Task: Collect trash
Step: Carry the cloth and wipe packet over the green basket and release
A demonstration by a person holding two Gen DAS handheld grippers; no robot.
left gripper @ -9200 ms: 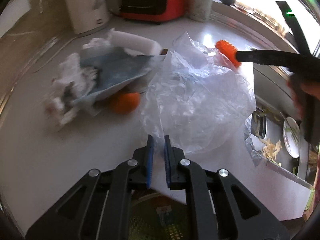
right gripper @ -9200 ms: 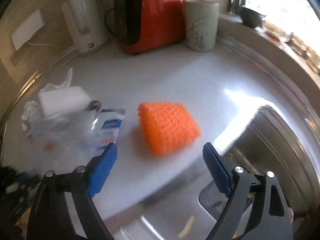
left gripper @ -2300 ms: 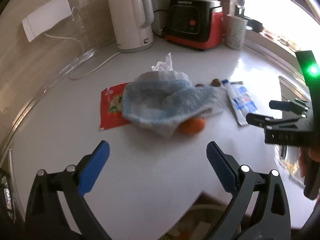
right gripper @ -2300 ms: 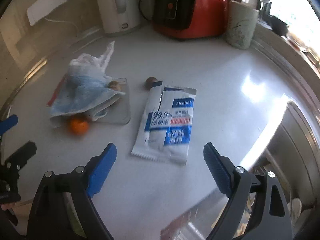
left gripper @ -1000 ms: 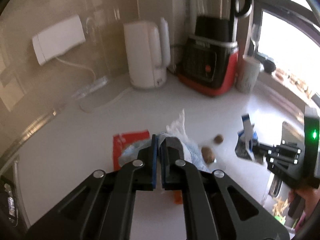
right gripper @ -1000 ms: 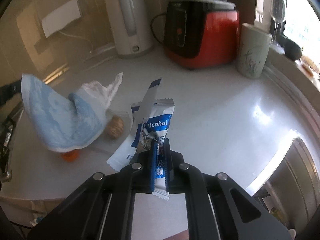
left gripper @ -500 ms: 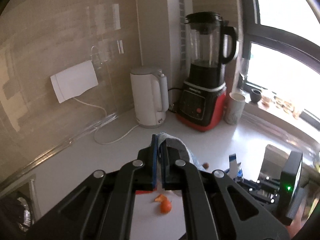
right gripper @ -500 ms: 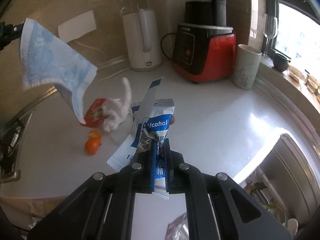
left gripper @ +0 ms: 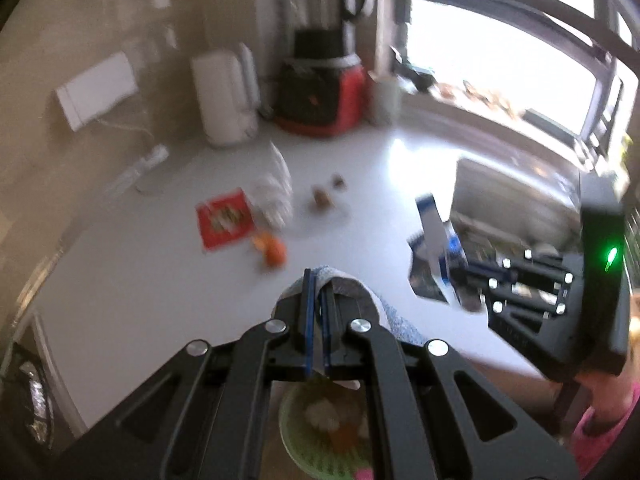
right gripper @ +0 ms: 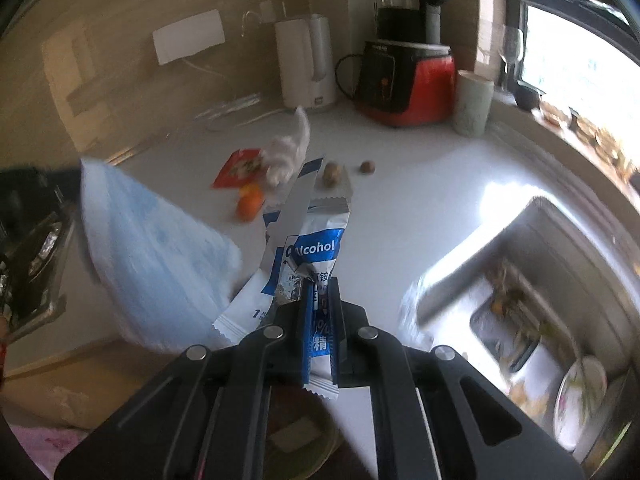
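Two grippers are each clamped on a piece of trash above the counter's near edge. The left gripper (left gripper: pixel 316 280) has its jaws pressed together on a blue-and-white cloth (left gripper: pixel 394 320), which bunches over the fingertips and droops to the right; in the right wrist view the same cloth (right gripper: pixel 160 264) hangs as a broad sheet at the left. Below the left gripper sits a green basket (left gripper: pixel 296 444) with scraps in it. The right gripper (right gripper: pixel 322 284) pinches an alcohol wipe packet (right gripper: pixel 320 248), whose torn silver flap sticks up past the fingertips.

Farther out on the white countertop (right gripper: pixel 420 200) lie a small orange fruit (right gripper: pixel 249 205), a red snack wrapper (right gripper: pixel 236 168), a crumpled white plastic bag (right gripper: pixel 288 148) and two brown nuts (right gripper: pixel 332 172). A sink (right gripper: pixel 532 280) lies to the right. At the back stand a white kettle (right gripper: pixel 308 68), a red blender (right gripper: pixel 404 84) and a pale cup (right gripper: pixel 474 104).
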